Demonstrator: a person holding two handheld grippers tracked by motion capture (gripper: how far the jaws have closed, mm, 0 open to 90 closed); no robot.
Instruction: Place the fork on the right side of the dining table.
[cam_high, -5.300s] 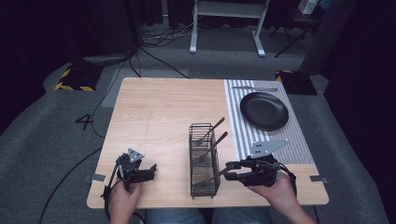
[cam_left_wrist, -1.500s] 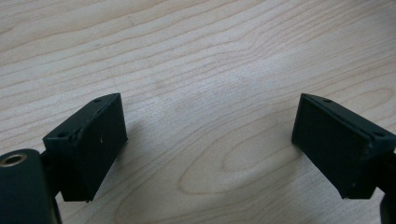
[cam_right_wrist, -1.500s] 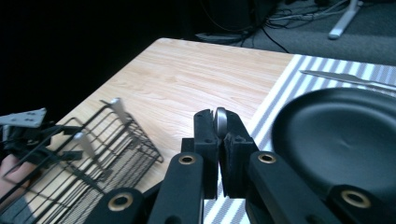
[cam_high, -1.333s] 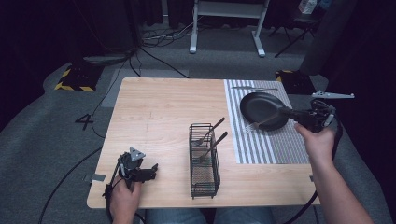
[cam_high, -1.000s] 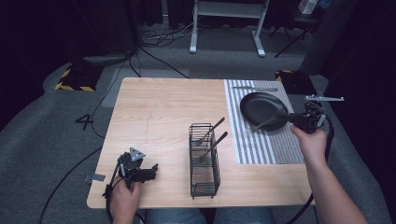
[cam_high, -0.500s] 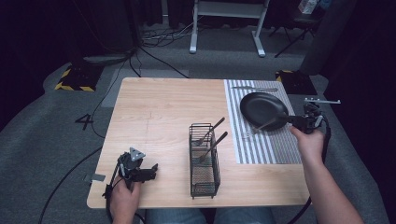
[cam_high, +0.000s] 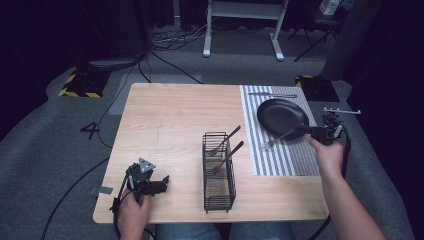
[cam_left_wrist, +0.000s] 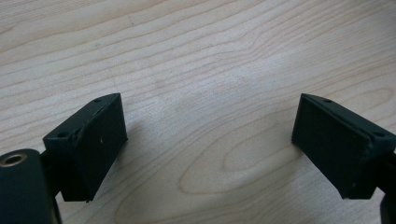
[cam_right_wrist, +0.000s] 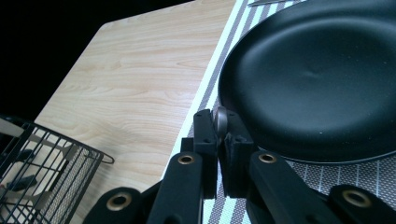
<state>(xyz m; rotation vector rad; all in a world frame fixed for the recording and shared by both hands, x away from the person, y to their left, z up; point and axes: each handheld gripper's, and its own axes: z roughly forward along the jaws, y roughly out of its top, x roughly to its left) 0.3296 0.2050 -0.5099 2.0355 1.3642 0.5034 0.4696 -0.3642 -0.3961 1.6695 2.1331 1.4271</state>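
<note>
My right gripper (cam_high: 310, 132) is shut on the handle end of a metal fork (cam_high: 280, 138). The fork slants down to the left, its tines over the striped placemat (cam_high: 282, 161) just in front of the black plate (cam_high: 281, 116). In the right gripper view the jaws (cam_right_wrist: 219, 140) pinch the silver handle tip (cam_right_wrist: 220, 120) beside the plate's (cam_right_wrist: 317, 79) rim. A black wire basket (cam_high: 218, 175) near the table's front holds two utensils. My left gripper (cam_high: 159, 181) rests open at the front left; its jaws (cam_left_wrist: 210, 140) stand wide apart over bare wood.
Another piece of cutlery (cam_high: 272, 95) lies across the far end of the placemat. The basket (cam_right_wrist: 42, 163) sits left of my right gripper. The wooden table (cam_high: 175, 120) has free room across its left and middle. Cables trail over the grey floor.
Five seconds ago my right gripper was near the basket at the front; it now holds the fork by the plate. Over the last second it sank slightly leftward. The left gripper has not moved.
</note>
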